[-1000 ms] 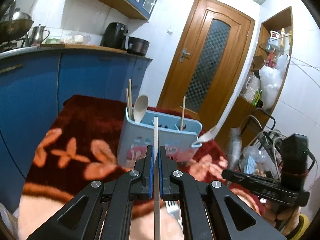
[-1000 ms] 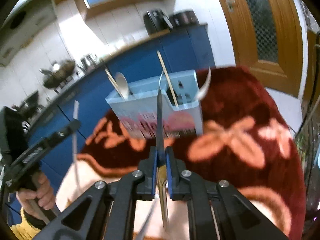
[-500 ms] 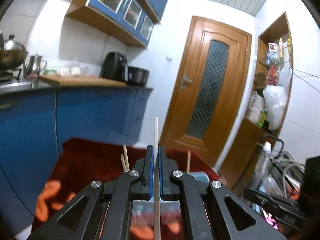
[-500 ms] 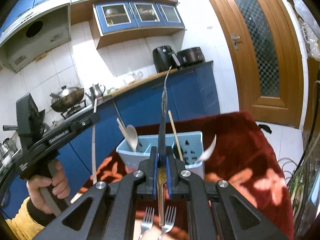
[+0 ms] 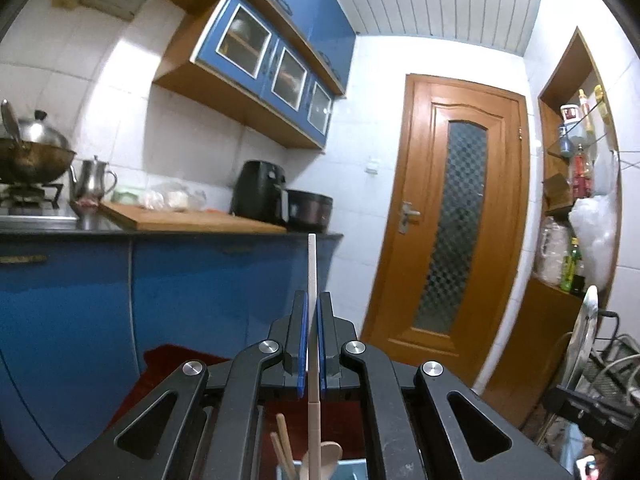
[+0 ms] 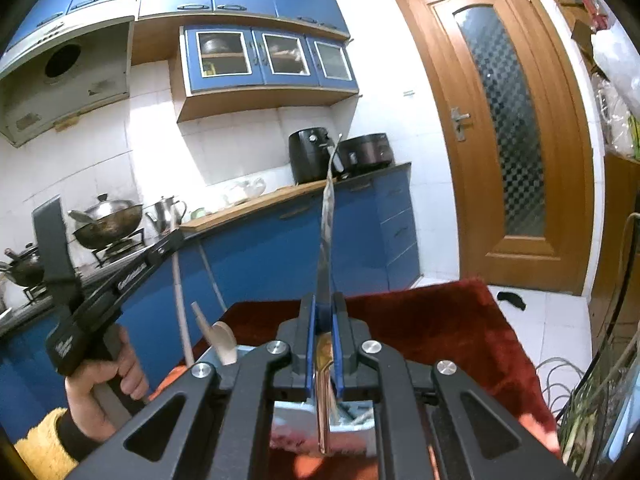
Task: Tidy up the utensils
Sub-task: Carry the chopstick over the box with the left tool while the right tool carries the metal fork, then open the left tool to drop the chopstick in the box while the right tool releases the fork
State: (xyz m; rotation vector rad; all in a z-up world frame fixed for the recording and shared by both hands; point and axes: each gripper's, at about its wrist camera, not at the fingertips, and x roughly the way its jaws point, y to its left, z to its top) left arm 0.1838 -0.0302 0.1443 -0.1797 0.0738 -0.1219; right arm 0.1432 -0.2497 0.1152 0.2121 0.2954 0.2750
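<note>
My left gripper (image 5: 312,312) is shut on a pale chopstick (image 5: 312,264) that sticks up between its blue pads. Right under it, at the bottom edge, stands the light blue utensil holder (image 5: 352,470) with a wooden spoon (image 5: 326,454) and chopsticks in it. My right gripper (image 6: 323,304) is shut on a long steel utensil (image 6: 329,216), seen edge-on, so I cannot tell its kind. The right wrist view also shows the left gripper (image 6: 174,240) with its chopstick (image 6: 180,304) above the holder (image 6: 294,414), and a hand (image 6: 116,372) in a yellow sleeve.
The holder stands on a dark red flowered cloth (image 6: 420,332). Blue cabinets and a worktop (image 5: 192,220) with a wok, a kettle and an air fryer run along the left. A wooden door (image 5: 452,224) is behind. Shelves and cables crowd the right.
Both grippers have risen and tipped upward, each still gripping its utensil. The holder has slid from the middle of both views down to the bottom edge.
</note>
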